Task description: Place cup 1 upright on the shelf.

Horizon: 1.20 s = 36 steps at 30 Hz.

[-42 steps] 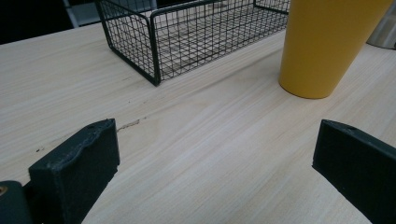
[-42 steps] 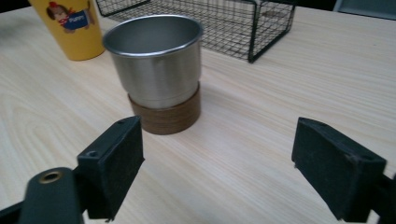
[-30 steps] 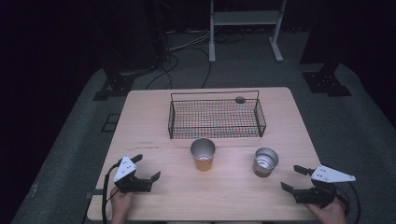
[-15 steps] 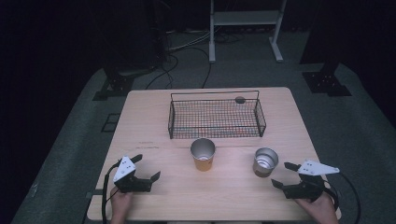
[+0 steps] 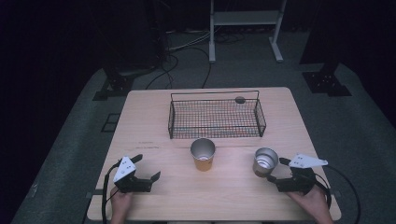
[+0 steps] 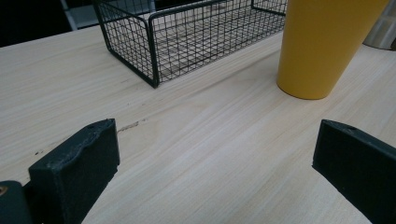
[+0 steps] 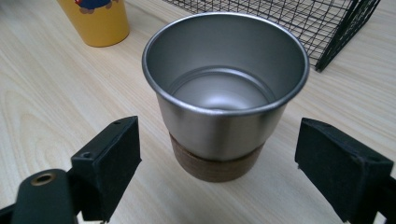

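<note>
right gripper [image 7: 217, 175] jaws wide | steel cup [image 7: 224, 100] upright, empty, brown base | left gripper [image 6: 215, 172] wide

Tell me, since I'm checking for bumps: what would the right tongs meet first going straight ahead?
Most likely the steel cup: it stands dead ahead of the open right tongs, centred between the jaws, apparently untouched.

No readable text, label, brand, number or sign anywhere. Only a small blue-and-red printed figure on the tapered yellow cup [image 7: 95, 21], cut off at the frame's top edge in the right gripper view, without legible lettering.
</note>
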Each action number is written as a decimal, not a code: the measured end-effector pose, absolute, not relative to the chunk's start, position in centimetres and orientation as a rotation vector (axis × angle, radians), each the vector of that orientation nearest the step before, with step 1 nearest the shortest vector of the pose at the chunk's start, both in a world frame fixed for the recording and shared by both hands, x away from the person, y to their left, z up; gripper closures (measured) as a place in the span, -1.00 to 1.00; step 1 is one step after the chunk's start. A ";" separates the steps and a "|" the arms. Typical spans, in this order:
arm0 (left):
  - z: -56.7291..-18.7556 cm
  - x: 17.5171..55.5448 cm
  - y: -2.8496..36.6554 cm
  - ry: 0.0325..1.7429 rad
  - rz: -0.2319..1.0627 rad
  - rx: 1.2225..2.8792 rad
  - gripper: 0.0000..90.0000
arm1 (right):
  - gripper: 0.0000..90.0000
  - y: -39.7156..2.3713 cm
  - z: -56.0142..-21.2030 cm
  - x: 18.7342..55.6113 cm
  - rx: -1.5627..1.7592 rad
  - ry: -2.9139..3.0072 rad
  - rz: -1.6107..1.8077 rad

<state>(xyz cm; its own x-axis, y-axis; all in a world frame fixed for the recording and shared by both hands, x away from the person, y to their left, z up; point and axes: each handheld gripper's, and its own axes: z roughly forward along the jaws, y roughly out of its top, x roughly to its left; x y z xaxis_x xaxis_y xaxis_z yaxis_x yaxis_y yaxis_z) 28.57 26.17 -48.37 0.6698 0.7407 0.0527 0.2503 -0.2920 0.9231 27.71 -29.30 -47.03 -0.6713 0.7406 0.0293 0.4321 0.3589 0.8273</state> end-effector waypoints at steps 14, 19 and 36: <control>-48.4 28.6 26.2 0.780 0.595 1.851 -1.00 | -0.70 -27.7 -46.7 29.6 1.006 2.293 1.187; -48.4 28.6 26.2 0.776 0.596 1.853 -1.00 | -0.70 -27.1 -46.8 30.2 1.002 2.316 1.150; -48.4 28.6 26.2 0.779 0.597 1.850 -1.00 | -0.61 -27.1 -45.9 30.6 1.028 2.338 1.159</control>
<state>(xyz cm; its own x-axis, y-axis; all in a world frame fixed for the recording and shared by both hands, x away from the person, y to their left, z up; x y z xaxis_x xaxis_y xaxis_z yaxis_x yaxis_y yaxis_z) 28.57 26.16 -48.36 0.6705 0.7398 0.0559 0.2459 -0.2927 0.9241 30.58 -27.12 -45.93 -0.6826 0.7306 0.0188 0.4575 0.4071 0.7906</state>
